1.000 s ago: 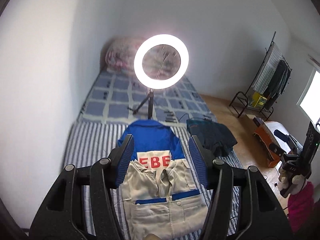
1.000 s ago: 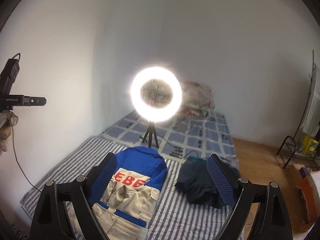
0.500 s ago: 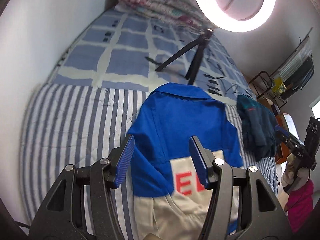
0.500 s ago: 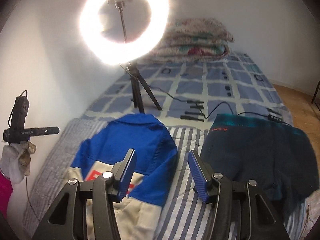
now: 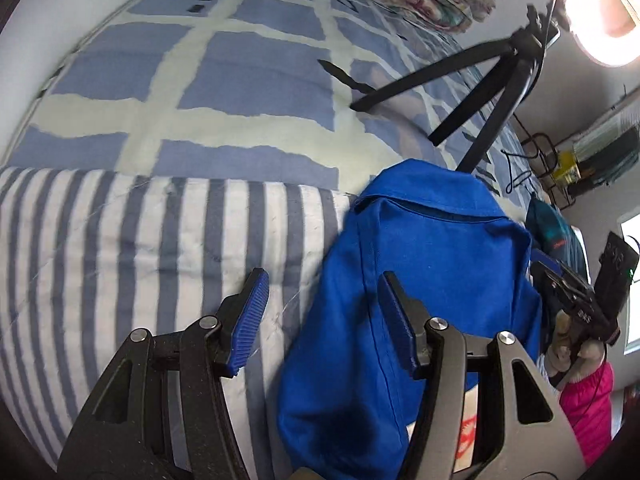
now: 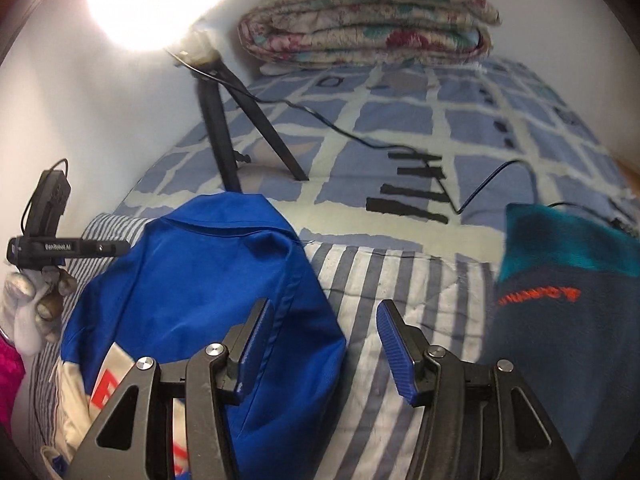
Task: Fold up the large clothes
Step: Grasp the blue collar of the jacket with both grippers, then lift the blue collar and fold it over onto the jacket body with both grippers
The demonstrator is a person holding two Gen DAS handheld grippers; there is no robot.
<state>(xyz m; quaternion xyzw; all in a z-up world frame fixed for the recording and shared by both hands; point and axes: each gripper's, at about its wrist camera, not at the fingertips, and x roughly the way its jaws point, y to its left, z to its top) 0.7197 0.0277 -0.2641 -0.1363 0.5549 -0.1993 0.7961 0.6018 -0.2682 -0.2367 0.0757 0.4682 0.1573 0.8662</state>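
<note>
Left wrist view: both grippers down from high over bed, now close above blue jacket (image 5: 424, 280) on striped sheet (image 5: 140, 248). Left gripper (image 5: 320, 316) half open, astride jacket's left edge, nothing pinched. Right gripper (image 6: 326, 342) narrowed from wide, now steady, half open over right edge, empty. Probably shoulder grab coming. No containers; dark sweater (image 6: 568, 300) lies beside.

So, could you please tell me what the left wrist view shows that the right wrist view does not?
Only the left view shows the clothes rack and a window. Only the right view shows the taped cable and most of the dark garment. Both show the blue jacket, tripod, folded blanket and striped cover.
</note>
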